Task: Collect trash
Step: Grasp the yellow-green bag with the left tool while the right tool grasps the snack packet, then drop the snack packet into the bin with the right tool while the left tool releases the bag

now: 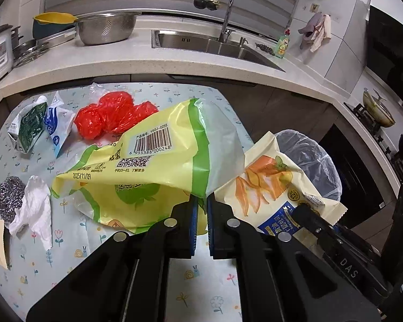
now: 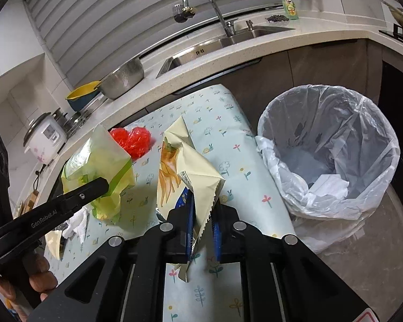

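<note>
Left tongs (image 1: 200,205) pinching green bag (image 1: 153,155); right tongs (image 2: 203,214) pinching cream bag (image 2: 185,166), both above counter (image 2: 228,134). Bin (image 2: 330,145) nearly empty. Red bag (image 1: 112,115), cartons (image 1: 37,126), tissue (image 1: 37,209) remaining.

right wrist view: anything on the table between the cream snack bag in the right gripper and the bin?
Nothing: in the right wrist view only bare floral tablecloth lies between the cream snack bag, clamped in the right gripper, and the lined bin.
</note>
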Available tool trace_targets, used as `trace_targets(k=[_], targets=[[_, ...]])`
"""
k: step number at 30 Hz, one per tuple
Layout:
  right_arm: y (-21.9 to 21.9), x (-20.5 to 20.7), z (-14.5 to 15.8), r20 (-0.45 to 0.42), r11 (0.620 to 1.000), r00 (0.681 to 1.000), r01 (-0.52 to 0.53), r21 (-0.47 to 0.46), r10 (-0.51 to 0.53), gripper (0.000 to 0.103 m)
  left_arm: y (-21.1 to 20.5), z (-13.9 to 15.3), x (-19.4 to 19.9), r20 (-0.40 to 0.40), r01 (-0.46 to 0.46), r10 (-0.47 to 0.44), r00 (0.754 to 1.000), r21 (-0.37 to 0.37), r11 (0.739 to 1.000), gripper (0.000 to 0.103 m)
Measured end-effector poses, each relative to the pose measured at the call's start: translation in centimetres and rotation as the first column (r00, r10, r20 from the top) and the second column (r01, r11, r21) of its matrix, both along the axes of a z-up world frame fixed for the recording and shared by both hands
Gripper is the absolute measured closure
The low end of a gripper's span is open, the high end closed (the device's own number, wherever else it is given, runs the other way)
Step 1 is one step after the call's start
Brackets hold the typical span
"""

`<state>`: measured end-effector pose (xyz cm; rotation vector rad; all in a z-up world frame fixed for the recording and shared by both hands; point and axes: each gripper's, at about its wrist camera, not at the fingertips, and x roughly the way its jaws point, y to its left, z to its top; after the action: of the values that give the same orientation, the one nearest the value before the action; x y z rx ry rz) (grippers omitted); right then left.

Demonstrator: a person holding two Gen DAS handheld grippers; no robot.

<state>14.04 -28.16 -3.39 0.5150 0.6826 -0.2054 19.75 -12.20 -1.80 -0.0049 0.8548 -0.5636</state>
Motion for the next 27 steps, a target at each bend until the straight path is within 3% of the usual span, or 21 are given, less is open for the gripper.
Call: trace_targets(k=[14, 19, 27], targets=[[-7.7, -4.9, 4.9, 0.087, 0.977, 0.979, 0.194, -0.092, -0.186, 0.092, -8.2, 2.9, -3.4, 0.056, 0.173, -0.172, 0.983, -0.006, 0.985, 0.097], [-11.4, -6.4, 5.3, 0.096, 0.957, 0.960, 0.272, -0.098, -0.262, 0.092, -12.2, 3.3, -4.5, 0.075, 0.250, -0.250, 0.965, -0.002, 0.968, 0.097], [-15.3, -7.7, 4.5, 0.084, 0.933, 0.939, 0.341, -0.112, -0.333, 0.092, -18.0, 2.4, -5.0, 0.035, 0.388, -0.387, 0.922, -0.035, 0.921, 0.097]])
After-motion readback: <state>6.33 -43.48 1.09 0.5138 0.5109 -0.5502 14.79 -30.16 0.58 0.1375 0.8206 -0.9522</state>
